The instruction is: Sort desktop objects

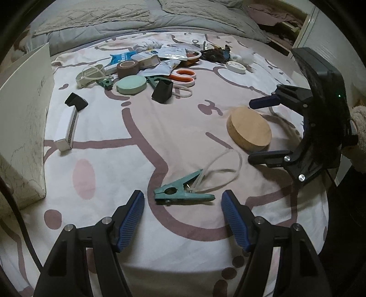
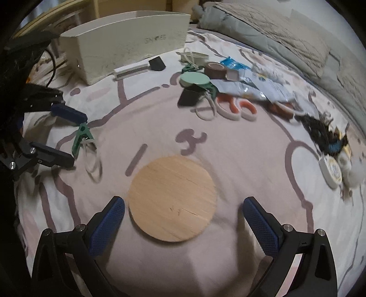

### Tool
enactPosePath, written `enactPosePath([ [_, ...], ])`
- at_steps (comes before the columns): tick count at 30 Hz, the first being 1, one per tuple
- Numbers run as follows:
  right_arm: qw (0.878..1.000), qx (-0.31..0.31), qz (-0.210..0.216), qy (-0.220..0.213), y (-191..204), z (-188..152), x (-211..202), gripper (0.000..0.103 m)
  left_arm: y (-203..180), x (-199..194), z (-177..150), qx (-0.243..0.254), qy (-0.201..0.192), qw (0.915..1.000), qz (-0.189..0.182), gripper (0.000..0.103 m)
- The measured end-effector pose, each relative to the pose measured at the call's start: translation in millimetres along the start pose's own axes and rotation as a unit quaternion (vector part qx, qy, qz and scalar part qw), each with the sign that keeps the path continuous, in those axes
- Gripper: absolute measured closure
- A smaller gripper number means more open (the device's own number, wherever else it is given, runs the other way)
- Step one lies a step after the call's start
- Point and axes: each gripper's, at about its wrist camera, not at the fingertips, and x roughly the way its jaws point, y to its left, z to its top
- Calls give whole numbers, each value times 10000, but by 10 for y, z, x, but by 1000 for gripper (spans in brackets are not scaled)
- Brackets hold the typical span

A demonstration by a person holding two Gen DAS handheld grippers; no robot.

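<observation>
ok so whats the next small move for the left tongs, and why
Probably lower the left tongs a little and close them on the green clip. The clip lies loose on the sheet just ahead of the open fingers, already centred between them, untouched.

Bed sheet (image 1: pixel 183 141): soft matt cloth, printed, lightly creased. Quilt (image 1: pixel 114 20) at 12 o'clock: stitched cloth, crinkled.

Wooden disc (image 2: pixel 172 197): pale bare wood, visible grain, matt, smooth.

Teal clip (image 1: pixel 183 193): matt plastic, small metal spring; translucent rubbery loop (image 1: pixel 226 169) attached.

Left claw (image 1: pixel 183 205): pads (image 1: pixel 133 214) of blue ribbed plastic, arms matt black plastic, bright metal rivets. Right claw (image 2: pixel 183 212): pads (image 2: pixel 258 219) blue, fine cross-hatched texture.

Scissors (image 1: pixel 185 76): glossy orange-white plastic handles.

Box (image 2: pixel 128 50) at 11 o'clock: off-white matt card, scuffed.

Green disc (image 1: pixel 131 85): smooth, matt.
</observation>
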Motion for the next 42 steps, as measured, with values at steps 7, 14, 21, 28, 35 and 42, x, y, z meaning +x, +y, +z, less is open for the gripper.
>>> enactPosePath([
  [7,9999,62,76,73,-8,71,2,25,-58,47,29,-34,41,10000,71,35],
  [14,9999,-2,56,83,29,58,-31,34,-56,71,49,-153,55,9994,308,49],
  [21,10000,12,50,77,21,63,-41,34,-79,57,56,-171,26,9992,357,49],
  [28,9999,101,39,-24,-25,101,-97,34,-97,-7,107,-187,-43,9992,346,49],
  [35,9992,310,-55,-248,-141,240,-208,34,-79,-125,233,-243,-235,9986,412,49],
  [42,9971,561,-175,-479,-251,426,-330,34,-38,-303,381,-273,-521,9970,500,49],
])
